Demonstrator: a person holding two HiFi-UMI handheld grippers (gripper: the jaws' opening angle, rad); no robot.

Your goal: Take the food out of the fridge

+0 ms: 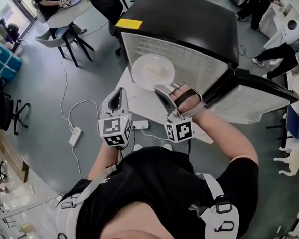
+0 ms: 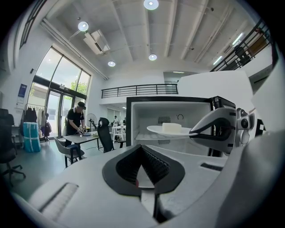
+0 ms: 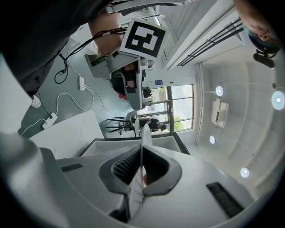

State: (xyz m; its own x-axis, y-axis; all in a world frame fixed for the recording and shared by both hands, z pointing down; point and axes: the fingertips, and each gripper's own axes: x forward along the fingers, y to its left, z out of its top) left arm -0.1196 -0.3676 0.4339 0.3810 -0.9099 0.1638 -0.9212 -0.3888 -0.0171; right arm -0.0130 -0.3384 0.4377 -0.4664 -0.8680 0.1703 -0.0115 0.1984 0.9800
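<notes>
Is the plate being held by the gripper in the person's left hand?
No, the right gripper pinches the white plate by its rim, while the left gripper beside it holds nothing.

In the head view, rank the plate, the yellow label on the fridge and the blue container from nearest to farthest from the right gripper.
1. Plate: gripped at its rim by the right gripper, just ahead of it.
2. Yellow label: on top of the fridge, further ahead and to the left.
3. Blue container: on the floor, far left.
</notes>
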